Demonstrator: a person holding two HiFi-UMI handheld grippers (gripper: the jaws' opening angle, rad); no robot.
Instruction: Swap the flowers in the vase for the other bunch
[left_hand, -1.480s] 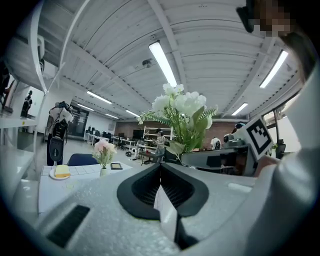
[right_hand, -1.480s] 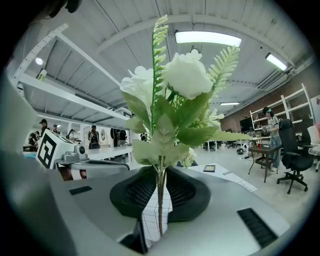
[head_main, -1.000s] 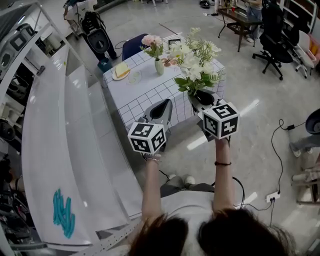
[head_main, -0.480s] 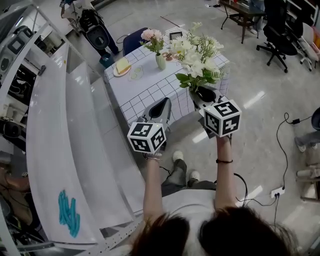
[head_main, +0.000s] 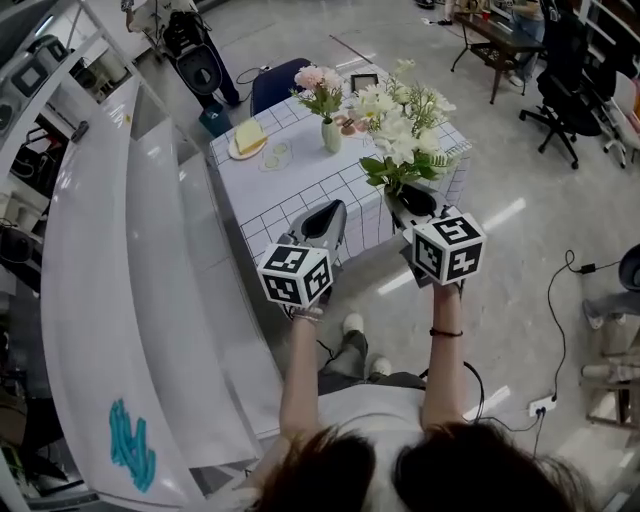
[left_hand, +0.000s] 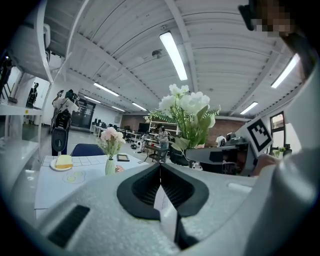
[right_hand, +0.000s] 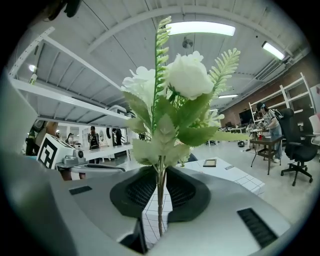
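Observation:
A small pale vase (head_main: 331, 135) with pink flowers (head_main: 318, 85) stands on the checked table (head_main: 300, 185); the left gripper view shows the pink flowers (left_hand: 111, 139) too. My right gripper (head_main: 410, 198) is shut on the thin stems (right_hand: 160, 195) of a white-flowered bunch (head_main: 400, 125), held upright over the table's near right edge. The white blooms (right_hand: 187, 75) rise straight out of its jaws. My left gripper (head_main: 330, 215) (left_hand: 160, 167) is shut and holds nothing, level with the right one at the table's near edge.
A plate with a yellow slice (head_main: 245, 140) and a small framed tablet (head_main: 362, 82) lie on the table. A blue chair (head_main: 275, 85) stands behind it. A long white curved shelf (head_main: 110, 300) runs along the left. An office chair (head_main: 565, 60) stands at far right.
Both grippers have come forward toward the table and sunk a little, the white bunch going along in the right one. The person has stepped closer.

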